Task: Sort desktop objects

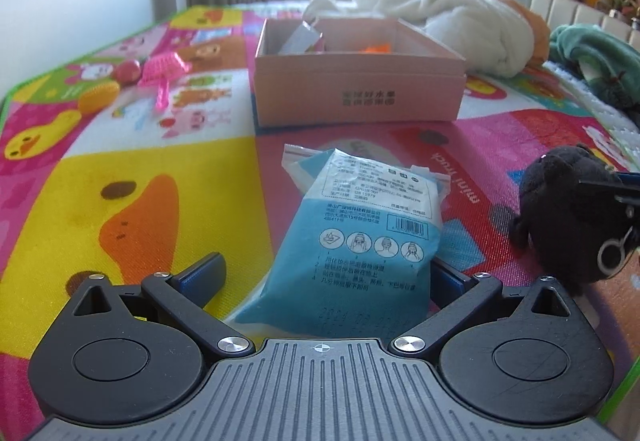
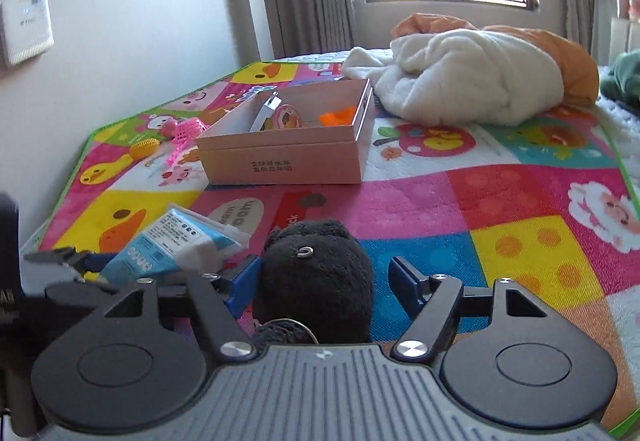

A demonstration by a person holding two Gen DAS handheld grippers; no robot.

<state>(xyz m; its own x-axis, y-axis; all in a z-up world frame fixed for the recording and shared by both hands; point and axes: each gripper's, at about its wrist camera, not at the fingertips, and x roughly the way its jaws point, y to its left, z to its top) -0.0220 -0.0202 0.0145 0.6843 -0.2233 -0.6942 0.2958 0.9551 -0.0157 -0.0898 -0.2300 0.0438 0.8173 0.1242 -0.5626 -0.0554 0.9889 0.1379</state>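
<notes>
Left gripper (image 1: 320, 273): jaws stand wide, the blue face-mask packet (image 1: 352, 237) lies between them. The right pad appears to touch the packet's edge; the left pad is clearly apart from it. No grip is judged to be made.

Right gripper (image 2: 324, 281): jaws part-open around the black plush toy (image 2: 320, 273). The left pad sits against the plush; a gap is seen at the right pad. The toy is not judged to be clamped.

Both items rest on the cartoon play mat (image 2: 520, 201), near each other, in front of the pink cardboard box (image 2: 288, 157). The box already holds a few small items, among them something orange; a pink plastic toy (image 1: 162, 71) is left on the mat to its left.

Risks noted:
- The packet is slack film; if closed on off-centre, it may be crumpled or slip out when lifted.
- The plush is soft and round; a shallow pinch may catch fur only, and it may be dropped short of the box.
- The two grippers are close together; collision is possible if both are lifted at once.
</notes>
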